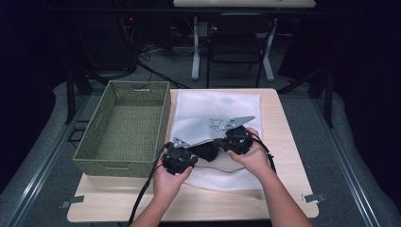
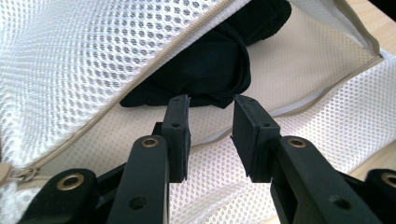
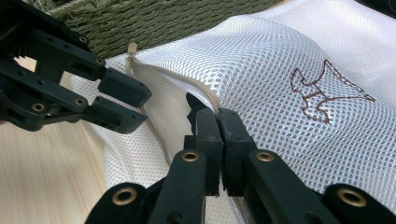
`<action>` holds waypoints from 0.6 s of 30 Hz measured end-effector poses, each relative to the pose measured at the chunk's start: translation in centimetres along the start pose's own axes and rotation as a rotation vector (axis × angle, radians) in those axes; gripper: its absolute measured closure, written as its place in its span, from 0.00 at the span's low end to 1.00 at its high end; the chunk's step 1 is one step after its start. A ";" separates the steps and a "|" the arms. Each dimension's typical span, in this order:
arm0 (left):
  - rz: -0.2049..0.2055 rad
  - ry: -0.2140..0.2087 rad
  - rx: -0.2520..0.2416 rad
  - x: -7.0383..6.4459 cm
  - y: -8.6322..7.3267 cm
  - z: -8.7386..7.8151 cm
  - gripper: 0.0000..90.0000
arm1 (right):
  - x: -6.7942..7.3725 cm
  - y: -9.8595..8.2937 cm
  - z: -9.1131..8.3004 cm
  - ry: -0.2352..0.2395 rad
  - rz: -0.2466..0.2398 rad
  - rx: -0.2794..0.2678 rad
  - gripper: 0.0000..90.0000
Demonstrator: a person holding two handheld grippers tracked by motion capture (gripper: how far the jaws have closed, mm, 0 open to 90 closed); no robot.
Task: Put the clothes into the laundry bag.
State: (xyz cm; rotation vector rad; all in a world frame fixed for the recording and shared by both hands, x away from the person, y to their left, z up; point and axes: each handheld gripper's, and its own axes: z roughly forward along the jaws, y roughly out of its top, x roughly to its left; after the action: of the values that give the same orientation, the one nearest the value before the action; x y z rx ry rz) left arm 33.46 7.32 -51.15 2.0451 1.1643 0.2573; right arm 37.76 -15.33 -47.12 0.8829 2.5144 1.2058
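Mesh bag: the white mesh laundry bag (image 1: 222, 113) is lying flat on the table, right of the basket, its zipped mouth facing the near-left side, and that mouth is gaping open right now.
Bag edge: the right gripper (image 3: 218, 122) is pinching the upper zip edge (image 3: 205, 95) of the bag, jaws pressed together on the mesh, and is holding that flap up off the lower layer.
Black garment: a dark cloth (image 2: 210, 65) is sitting inside the open mouth, between the lifted flap and the bottom layer; in the high view it is showing as a dark lump (image 1: 205, 150) between the two grippers.
Left gripper: the left gripper (image 2: 211, 109) is pointing into the opening with its jaws spread, tips just at the near edge of the black garment, nothing between them; I cannot tell whether the tips are touching the cloth.
Zip pull: the beige slider (image 3: 132, 48) is sitting at the far end of the zip, close to the basket.
Emblem: a brown stitched figure (image 3: 327, 91) is showing on the bag's top face, right of the pinched edge.
Hands: both hands (image 1: 168, 182) are coming in from the near side, close together over the bag's near-left corner.
Basket: the green woven basket (image 1: 101, 120) is standing on the table's left half, touching the bag's left edge.
Table: the light wooden top (image 1: 283, 142) is carrying it all.
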 end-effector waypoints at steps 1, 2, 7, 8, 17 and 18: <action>-0.007 -0.006 0.002 -0.1 -0.1 -0.1 0.74 | 0.0 0.0 0.0 -0.001 0.000 0.000 0.98; -0.003 -0.004 -0.002 -0.1 -0.2 0.0 0.73 | 0.0 0.0 0.0 -0.003 -0.002 0.000 0.98; -0.003 -0.023 0.003 -0.5 -0.6 0.3 0.69 | 0.1 0.0 0.0 -0.004 -0.002 0.002 0.98; -0.005 -0.024 0.004 -0.6 -0.7 0.4 0.69 | 0.1 0.0 0.0 -0.004 -0.005 0.002 0.98; 0.011 -0.026 0.034 -0.5 -1.4 0.4 0.67 | 0.0 -0.1 -0.1 -0.001 -0.001 0.003 0.98; 0.015 -0.030 0.037 -0.4 -1.5 0.3 0.67 | 0.0 -0.1 -0.1 -0.001 -0.002 0.004 0.98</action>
State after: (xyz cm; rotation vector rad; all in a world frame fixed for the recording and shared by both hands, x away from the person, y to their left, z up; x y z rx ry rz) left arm 32.38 7.26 -52.35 2.0832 1.1438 0.2133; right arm 37.66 -15.44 -47.11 0.8819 2.5169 1.1997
